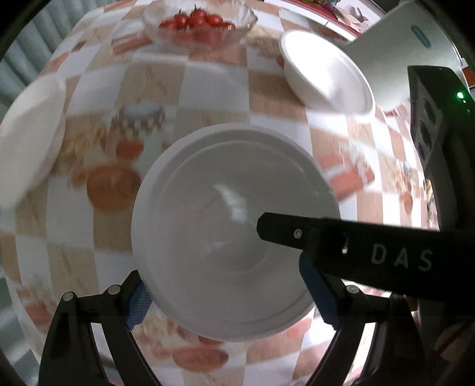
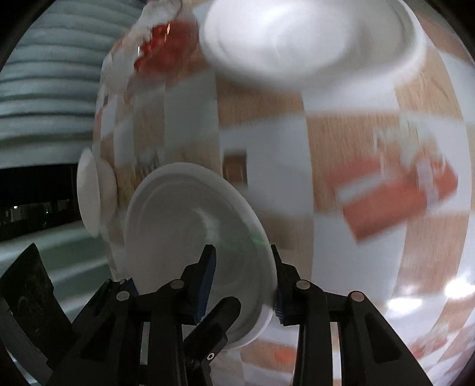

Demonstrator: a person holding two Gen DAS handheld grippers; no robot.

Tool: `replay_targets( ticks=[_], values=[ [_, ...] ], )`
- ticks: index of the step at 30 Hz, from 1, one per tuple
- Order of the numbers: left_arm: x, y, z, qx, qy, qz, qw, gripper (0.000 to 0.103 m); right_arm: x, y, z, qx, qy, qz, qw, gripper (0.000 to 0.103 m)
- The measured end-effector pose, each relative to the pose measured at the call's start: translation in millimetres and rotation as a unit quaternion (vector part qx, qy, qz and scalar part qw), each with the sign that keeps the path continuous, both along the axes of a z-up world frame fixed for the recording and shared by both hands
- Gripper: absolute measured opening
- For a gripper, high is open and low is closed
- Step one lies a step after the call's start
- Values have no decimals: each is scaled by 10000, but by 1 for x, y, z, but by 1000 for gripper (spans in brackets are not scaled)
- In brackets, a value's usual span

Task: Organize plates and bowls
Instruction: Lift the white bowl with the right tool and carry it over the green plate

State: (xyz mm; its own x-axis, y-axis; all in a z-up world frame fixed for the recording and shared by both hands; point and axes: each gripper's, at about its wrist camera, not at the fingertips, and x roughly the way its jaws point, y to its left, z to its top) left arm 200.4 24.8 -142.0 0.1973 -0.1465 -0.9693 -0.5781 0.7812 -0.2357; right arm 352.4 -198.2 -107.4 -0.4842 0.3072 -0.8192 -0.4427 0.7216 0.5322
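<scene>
obj: white plate [image 1: 234, 231] above checked tablecloth [image 1: 216, 86] | left gripper [image 1: 234, 297] spread wide, pads at opp. rims | right gripper [image 2: 243, 285] clamped on rim | we judge stiff, glazed, slippery, breakable; hold by rim

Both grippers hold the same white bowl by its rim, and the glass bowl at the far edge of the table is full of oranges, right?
Not oranges: the left wrist view shows small red tomatoes in the glass bowl. The left gripper and right gripper both hold the white bowl.
</scene>
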Motion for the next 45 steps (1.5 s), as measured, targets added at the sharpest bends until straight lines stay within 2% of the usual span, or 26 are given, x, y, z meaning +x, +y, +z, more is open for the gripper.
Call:
replay_targets(
  ticks=[5, 9, 14, 17, 19, 20, 22, 23, 25, 26, 27, 29, 33, 35, 38, 40, 44, 45],
  values=[
    [-26, -17, -1, -65, 94, 18, 9999, 90, -23, -28, -2, -25, 244, 44, 9997, 37],
    [-43, -12, 5, 97, 110, 210, 9997, 90, -15, -45, 0, -67, 159, -239, 9996, 37],
    [-50, 8, 5, 97, 208, 508, 9984, 88, -10, -46, 4, -95, -59, -185, 9998, 37],
    [-55, 22, 1, 49, 305, 520, 9982, 88, -10, -42, 5, -112, -107, -132, 9998, 37],
    [-49, 22, -6, 108, 452, 457, 9979, 80, -12, -43, 6, -100, -173, -54, 9998, 37],
    [-48, 23, -10, 110, 563, 461, 9973, 68, -13, -40, 6, -96, -203, 0, 9997, 37],
    [-43, 21, -9, 190, 575, 475, 9970, 55, -18, -36, 8, -108, -278, 154, 9994, 37],
    [-41, 21, -8, 219, 598, 465, 9969, 44, -21, -33, 8, -106, -280, 196, 9994, 37],
    [-39, 24, -6, 271, 689, 450, 9962, 37, -23, -33, 7, -93, -231, 213, 9995, 37],
    [-39, 25, -5, 215, 658, 451, 9966, 25, -23, -33, 6, -92, -224, 217, 9995, 37],
    [-31, 23, -6, 118, 607, 462, 9970, 22, -24, -32, 6, -83, -224, 217, 9995, 37],
    [-28, 19, -7, -89, 525, 487, 9974, 20, -27, -30, 5, -70, -240, 254, 9994, 37],
    [-20, -4, -7, -47, 524, 269, 9983, 21, -36, -22, 6, -18, -346, 493, 9982, 37],
    [-18, -21, -5, 171, 557, 169, 9982, 21, -41, -21, 8, -73, -542, 654, 9964, 37],
    [-15, -25, -6, 79, 549, 265, 9981, 22, -44, -21, 9, -81, -657, 778, 9948, 36],
    [-19, -26, -4, 60, 533, 342, 9980, 22, -43, -19, 10, -124, -858, 877, 9924, 25],
    [-17, -30, -2, 124, 563, 383, 9976, 22, -40, -18, 10, -78, -942, 1016, 9903, 21],
    [-17, -32, -1, 134, 562, 389, 9976, 22, -39, -19, 9, -75, -925, 1010, 9905, 18]
  ],
)
